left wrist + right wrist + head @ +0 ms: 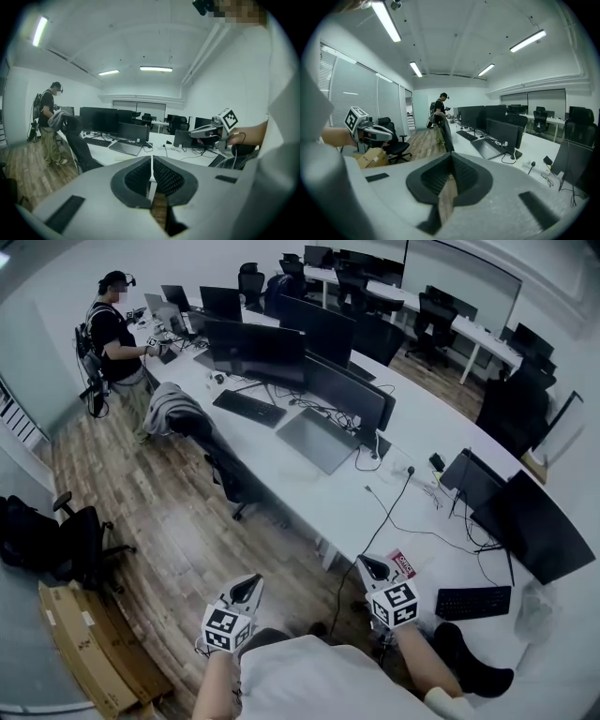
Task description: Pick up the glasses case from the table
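Approach stage, I judge: the left hand-held gripper (250,586) and right hand-held gripper (368,564), both closed and empty, hover at the counter (422,427) edge, so next they must find the glasses case and open.

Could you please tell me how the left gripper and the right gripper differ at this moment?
The left gripper hangs over the wooden floor, while the right gripper hangs over the edge of the white table. In the head view the left gripper leans toward the right, the right gripper toward the left. Both have their jaws together with nothing between them.
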A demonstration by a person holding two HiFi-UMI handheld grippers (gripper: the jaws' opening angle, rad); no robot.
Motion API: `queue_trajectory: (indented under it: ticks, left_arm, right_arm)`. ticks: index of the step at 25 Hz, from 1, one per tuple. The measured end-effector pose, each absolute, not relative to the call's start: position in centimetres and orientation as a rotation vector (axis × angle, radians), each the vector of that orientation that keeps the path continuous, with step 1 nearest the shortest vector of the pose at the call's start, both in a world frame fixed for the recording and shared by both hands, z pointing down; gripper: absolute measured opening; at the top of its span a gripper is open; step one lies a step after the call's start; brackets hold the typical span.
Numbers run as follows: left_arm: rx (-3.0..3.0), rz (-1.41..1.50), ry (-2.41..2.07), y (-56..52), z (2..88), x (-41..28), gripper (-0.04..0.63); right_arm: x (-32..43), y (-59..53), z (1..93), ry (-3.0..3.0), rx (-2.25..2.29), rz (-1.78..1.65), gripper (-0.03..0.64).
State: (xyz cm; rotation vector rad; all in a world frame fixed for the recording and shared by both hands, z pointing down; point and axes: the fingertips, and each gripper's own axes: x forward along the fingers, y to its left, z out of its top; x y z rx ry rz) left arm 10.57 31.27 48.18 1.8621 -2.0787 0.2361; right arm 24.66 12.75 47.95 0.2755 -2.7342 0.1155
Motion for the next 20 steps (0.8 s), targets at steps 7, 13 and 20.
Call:
queue_trajectory:
  ticks: [7, 13, 20]
  left_arm:
    - [1.858, 0.235, -2.068, 29.3, 48.6, 10.9, 0.011]
    - [1.881, 0.240, -2.043, 28.0, 48.9, 8.7, 0.011]
    - [1.939, 0.255, -1.977, 26.1, 49.4, 3.7, 0.011]
  right_arm:
    - [24.4, 11.6, 48.1, -2.754, 0.256, 0.132, 0.000]
    - [23.0, 10.7, 48.9, -2.724, 0.287, 0.134, 0.000]
    - [19.2, 10.0, 49.3, -2.683, 0.364, 0.137, 0.002]
